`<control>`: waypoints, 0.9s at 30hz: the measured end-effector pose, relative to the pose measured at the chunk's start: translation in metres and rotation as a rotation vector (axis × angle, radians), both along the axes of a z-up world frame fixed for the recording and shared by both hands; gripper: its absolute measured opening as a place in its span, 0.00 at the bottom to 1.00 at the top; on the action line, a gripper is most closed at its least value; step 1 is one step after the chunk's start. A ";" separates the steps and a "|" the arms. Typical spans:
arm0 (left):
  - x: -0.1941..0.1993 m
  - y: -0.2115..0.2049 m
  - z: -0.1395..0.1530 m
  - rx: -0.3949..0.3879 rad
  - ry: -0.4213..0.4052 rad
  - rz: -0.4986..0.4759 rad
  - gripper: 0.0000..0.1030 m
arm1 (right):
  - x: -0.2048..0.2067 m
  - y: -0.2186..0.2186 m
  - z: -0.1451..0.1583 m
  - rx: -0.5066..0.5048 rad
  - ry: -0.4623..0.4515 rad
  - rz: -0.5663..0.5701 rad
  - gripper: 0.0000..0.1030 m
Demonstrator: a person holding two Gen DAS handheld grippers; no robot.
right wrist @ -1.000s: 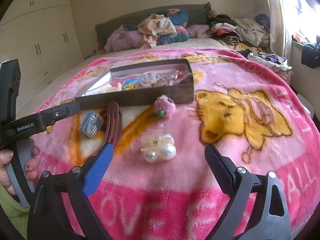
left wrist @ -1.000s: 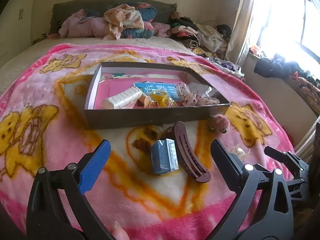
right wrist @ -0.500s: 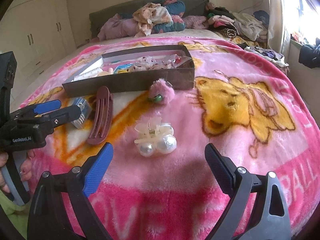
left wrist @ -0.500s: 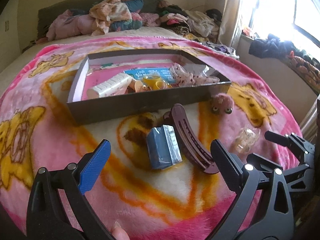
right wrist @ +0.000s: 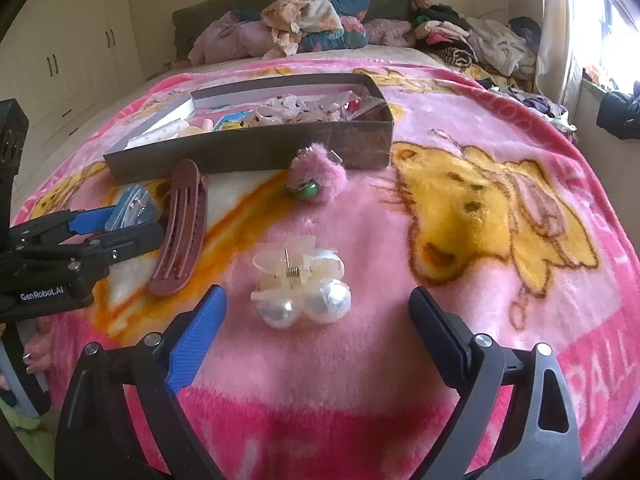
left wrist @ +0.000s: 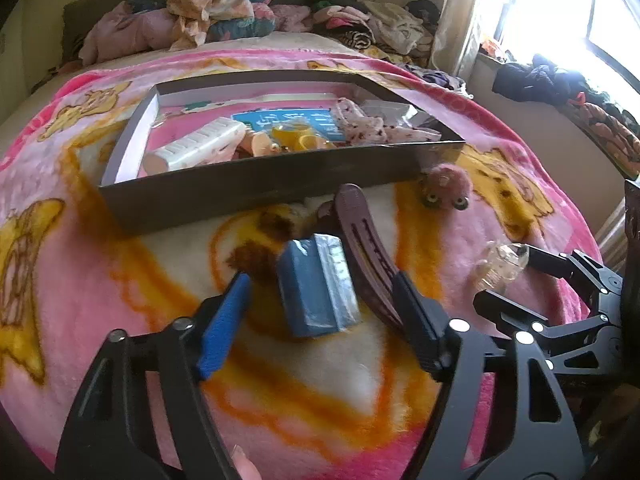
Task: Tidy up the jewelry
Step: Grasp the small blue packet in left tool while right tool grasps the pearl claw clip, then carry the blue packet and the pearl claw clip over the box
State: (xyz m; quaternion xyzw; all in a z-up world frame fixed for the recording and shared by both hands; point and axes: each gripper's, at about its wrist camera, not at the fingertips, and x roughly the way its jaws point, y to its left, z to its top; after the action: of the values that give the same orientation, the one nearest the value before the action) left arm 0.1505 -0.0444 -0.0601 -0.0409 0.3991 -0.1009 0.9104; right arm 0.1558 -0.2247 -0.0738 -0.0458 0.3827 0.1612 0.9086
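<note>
A small blue box point(left wrist: 316, 292) lies on the pink blanket, between the fingers of my left gripper point(left wrist: 320, 280). The jaws are closing, with a gap still showing on each side of the box. A long brown hair clip point(left wrist: 368, 248) lies right beside it, under the black finger. In the right wrist view a translucent claw clip with pearls point(right wrist: 300, 280) sits just ahead of my right gripper point(right wrist: 317, 292), whose jaws stand wide open around nothing. A fuzzy pink clip point(right wrist: 318, 180) rests against the dark tray point(right wrist: 256, 152).
The tray point(left wrist: 240, 192) holds a white comb-like case, yellow rings, a blue card and spotted fabric. Piled clothes point(left wrist: 224, 12) line the bed's far end. A window ledge with dark clothes point(left wrist: 540, 76) is on the right, white wardrobes point(right wrist: 72, 52) on the left.
My left gripper's jaws have narrowed around the blue box after standing wide. Both grippers have come lower and closer to the items on the blanket.
</note>
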 end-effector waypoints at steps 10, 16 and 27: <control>0.003 0.005 -0.004 0.027 0.000 0.020 0.31 | 0.006 -0.003 -0.005 -0.014 -0.014 -0.022 0.63; 0.001 0.005 -0.002 0.040 -0.004 0.010 0.17 | 0.003 -0.013 -0.003 0.008 -0.022 -0.030 0.41; -0.009 0.001 0.010 0.016 -0.023 0.008 0.17 | -0.009 -0.017 0.009 0.059 -0.017 -0.020 0.40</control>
State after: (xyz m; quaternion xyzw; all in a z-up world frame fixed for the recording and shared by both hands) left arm 0.1420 -0.0433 -0.0499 -0.0343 0.3895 -0.0944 0.9156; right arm 0.1469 -0.2419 -0.0643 -0.0168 0.3704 0.1630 0.9143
